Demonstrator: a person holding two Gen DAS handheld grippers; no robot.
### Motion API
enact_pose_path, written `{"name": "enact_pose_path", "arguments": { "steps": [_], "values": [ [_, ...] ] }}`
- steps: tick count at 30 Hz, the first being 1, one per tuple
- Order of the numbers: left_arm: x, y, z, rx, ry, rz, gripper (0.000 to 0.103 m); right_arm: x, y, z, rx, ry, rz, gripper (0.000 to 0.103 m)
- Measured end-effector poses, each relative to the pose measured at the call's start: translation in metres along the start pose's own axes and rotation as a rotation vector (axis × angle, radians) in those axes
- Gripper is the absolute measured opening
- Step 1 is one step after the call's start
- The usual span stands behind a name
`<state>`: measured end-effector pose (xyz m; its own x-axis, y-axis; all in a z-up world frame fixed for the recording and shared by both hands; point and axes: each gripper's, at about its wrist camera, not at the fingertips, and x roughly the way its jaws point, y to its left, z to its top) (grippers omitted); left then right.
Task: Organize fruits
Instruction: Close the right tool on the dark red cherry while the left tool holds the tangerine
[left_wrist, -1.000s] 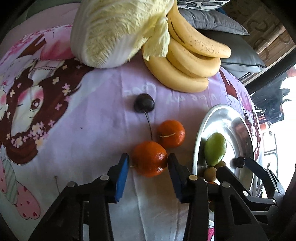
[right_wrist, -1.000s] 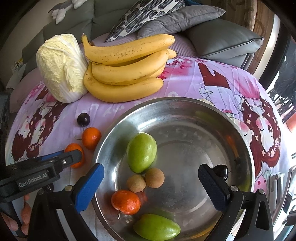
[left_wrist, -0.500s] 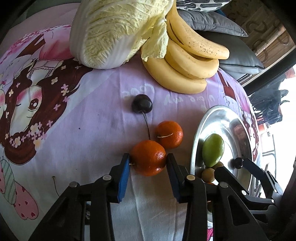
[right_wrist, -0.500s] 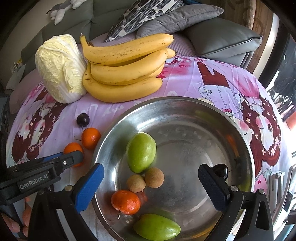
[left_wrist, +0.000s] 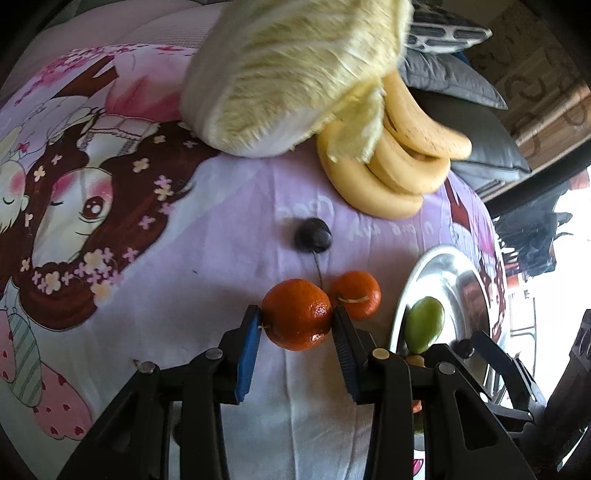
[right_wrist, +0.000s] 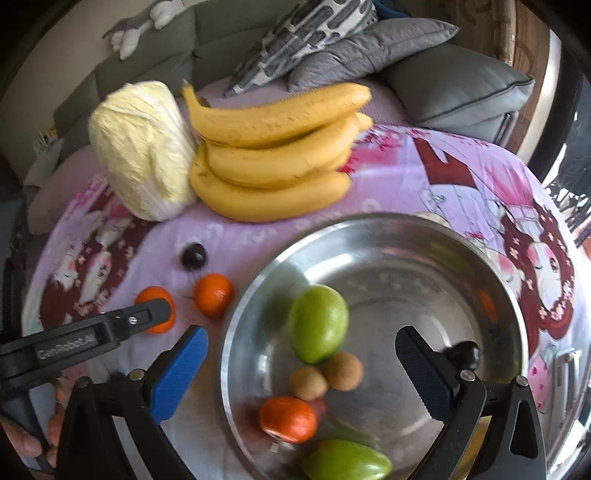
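Left tongs: your left gripper (left_wrist: 297, 325) closed in over the last second and was clamped on the near tangerine (left_wrist: 297, 314), which seemed to sit a touch off the cloth (left_wrist: 221, 258).
Right tongs: your right gripper (right_wrist: 301, 363) stayed spread wide, holding nothing, over the steel bowl (right_wrist: 424, 229).
Meaning: pick looked secured; the bowl waited at 3 o'clock.
Left behind: second tangerine (left_wrist: 356, 294) just beside at 1 o'clock, cherry (left_wrist: 313, 239) at 12.
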<state>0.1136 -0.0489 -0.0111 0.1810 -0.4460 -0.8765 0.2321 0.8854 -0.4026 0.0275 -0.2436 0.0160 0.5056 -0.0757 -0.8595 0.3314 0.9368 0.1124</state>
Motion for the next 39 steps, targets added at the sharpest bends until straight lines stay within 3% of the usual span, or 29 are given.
{"name": "enact_pose_path", "arguments": {
  "steps": [8,12,18,31,39],
  "values": [
    [-0.015,0.038,0.015,-0.094,-0.028,0.003,0.040,-0.005,0.025,0.019,-0.019,-0.062,0.030,0.100],
    [-0.025,0.054,0.022,-0.130,-0.047,0.001,0.040,0.003,0.043,0.036,-0.073,-0.061,0.046,0.089],
    [-0.030,0.067,0.027,-0.160,-0.045,-0.018,0.040,0.029,0.061,0.054,-0.103,0.014,0.118,0.073],
    [-0.041,0.094,0.037,-0.195,-0.054,0.001,0.040,0.070,0.099,0.054,-0.248,0.078,0.083,0.045],
    [-0.039,0.087,0.032,-0.200,-0.042,0.002,0.040,0.087,0.104,0.055,-0.257,0.106,0.068,0.037]
  ]
}}
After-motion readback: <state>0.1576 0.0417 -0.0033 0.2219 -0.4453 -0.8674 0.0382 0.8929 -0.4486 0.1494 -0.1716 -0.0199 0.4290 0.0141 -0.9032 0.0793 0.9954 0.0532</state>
